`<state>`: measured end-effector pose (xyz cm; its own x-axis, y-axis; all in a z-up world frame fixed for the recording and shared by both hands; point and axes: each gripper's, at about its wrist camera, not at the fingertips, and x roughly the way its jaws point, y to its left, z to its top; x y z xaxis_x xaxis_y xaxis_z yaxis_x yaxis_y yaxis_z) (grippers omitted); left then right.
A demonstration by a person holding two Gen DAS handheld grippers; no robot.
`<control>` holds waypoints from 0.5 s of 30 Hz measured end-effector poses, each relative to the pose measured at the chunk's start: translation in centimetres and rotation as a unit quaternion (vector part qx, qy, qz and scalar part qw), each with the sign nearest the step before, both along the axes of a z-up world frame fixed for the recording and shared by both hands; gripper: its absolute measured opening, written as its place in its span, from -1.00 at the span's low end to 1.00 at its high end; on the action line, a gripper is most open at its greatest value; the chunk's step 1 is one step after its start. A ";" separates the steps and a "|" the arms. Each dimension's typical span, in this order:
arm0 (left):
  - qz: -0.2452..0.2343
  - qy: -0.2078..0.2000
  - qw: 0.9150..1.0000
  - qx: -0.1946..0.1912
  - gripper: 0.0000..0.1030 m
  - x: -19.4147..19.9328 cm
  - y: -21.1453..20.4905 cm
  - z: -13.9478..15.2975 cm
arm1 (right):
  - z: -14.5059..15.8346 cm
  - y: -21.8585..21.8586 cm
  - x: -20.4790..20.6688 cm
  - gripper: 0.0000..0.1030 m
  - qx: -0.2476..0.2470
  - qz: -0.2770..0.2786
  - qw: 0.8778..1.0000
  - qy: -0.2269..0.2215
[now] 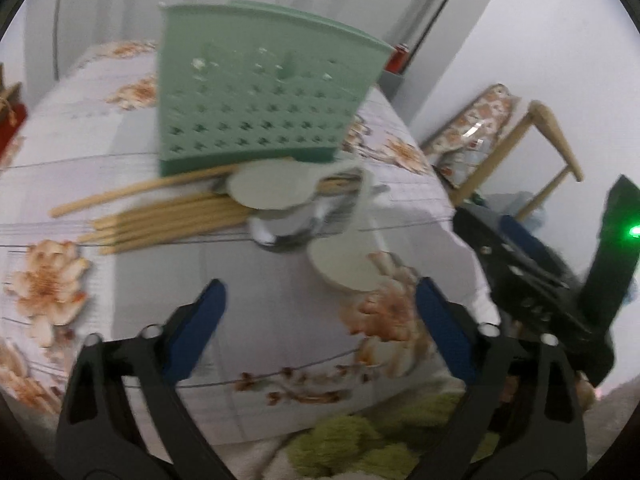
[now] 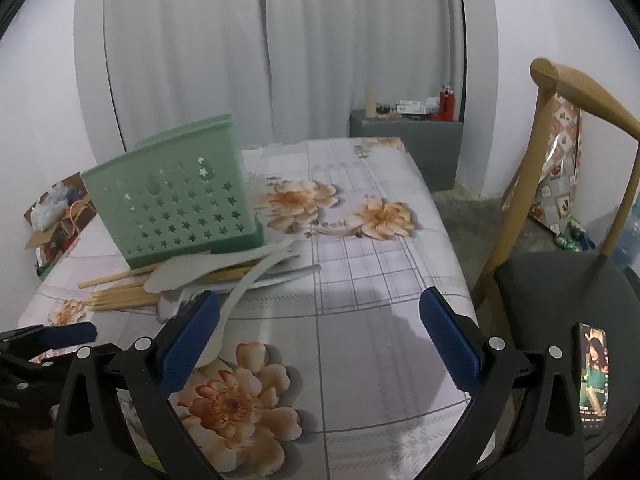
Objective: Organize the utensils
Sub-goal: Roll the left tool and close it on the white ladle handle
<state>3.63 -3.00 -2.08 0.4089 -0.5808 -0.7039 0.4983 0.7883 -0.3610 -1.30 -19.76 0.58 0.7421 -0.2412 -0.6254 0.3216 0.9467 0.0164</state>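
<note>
**Two empty grippers, one pile of utensils to sort**

Left wrist view: your left gripper [image 1: 320, 316] stands with its jaws wide and nothing between them. Dead ahead at 12 o'clock stands the green perforated utensil caddy [image 1: 260, 96], and touching its front foot lies the pile: wooden chopsticks [image 1: 160, 216] fanned toward 9 o'clock, white ceramic spoons [image 1: 272, 190] stacked over a metal ladle bowl [image 1: 286, 226], one more spoon [image 1: 346, 270] nearest you. I would judge that nearest spoon the cleanest first pick; take it by the handle, since the glazed bowl will likely slip. The right gripper [image 1: 532, 264] shows at 3 o'clock. This picture is blurred, so fine contact is unclear.

Right wrist view: your right gripper [image 2: 320, 332] is also spread wide and empty. The caddy sits at 10 o'clock, the spoon handles [image 2: 232, 300] trailing toward your left finger [image 2: 188, 344].

Surface and room: a floral tablecloth [image 2: 360, 320] covers the table; white curtains [image 2: 260, 48] hang behind, a wooden chair [image 2: 560, 184] stands at 3 o'clock with a phone [image 2: 594, 376] on its seat.
</note>
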 end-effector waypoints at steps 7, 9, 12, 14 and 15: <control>-0.026 0.130 0.987 -0.093 0.06 2.1 -0.6 -2.9 | -0.8 -0.5 0.3 0.89 0.014 0.002 1.000 0.014; -0.017 0.164 0.979 -0.116 0.04 2.7 -0.5 -3.9 | -1.0 -0.6 0.3 0.89 0.016 0.003 1.000 0.016; 0.007 0.227 0.959 -0.171 -0.02 3.8 -0.4 -6.2 | -1.1 -0.7 0.2 0.89 0.019 0.001 1.000 0.018; 0.017 0.241 0.952 -0.186 -0.13 4.1 -0.5 -6.5 | -1.2 -0.7 0.2 0.89 0.021 -0.001 1.000 0.019; 0.021 0.238 0.954 -0.183 -0.15 4.2 -0.8 -6.7 | -1.2 -0.8 0.1 0.89 0.022 -0.003 1.000 0.020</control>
<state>7.84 -3.83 -8.81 0.1218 -0.8130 -0.5694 0.1793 0.5823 -0.7930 -1.16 -20.59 -0.61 0.7152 -0.2169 -0.6645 0.3288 0.9433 0.0460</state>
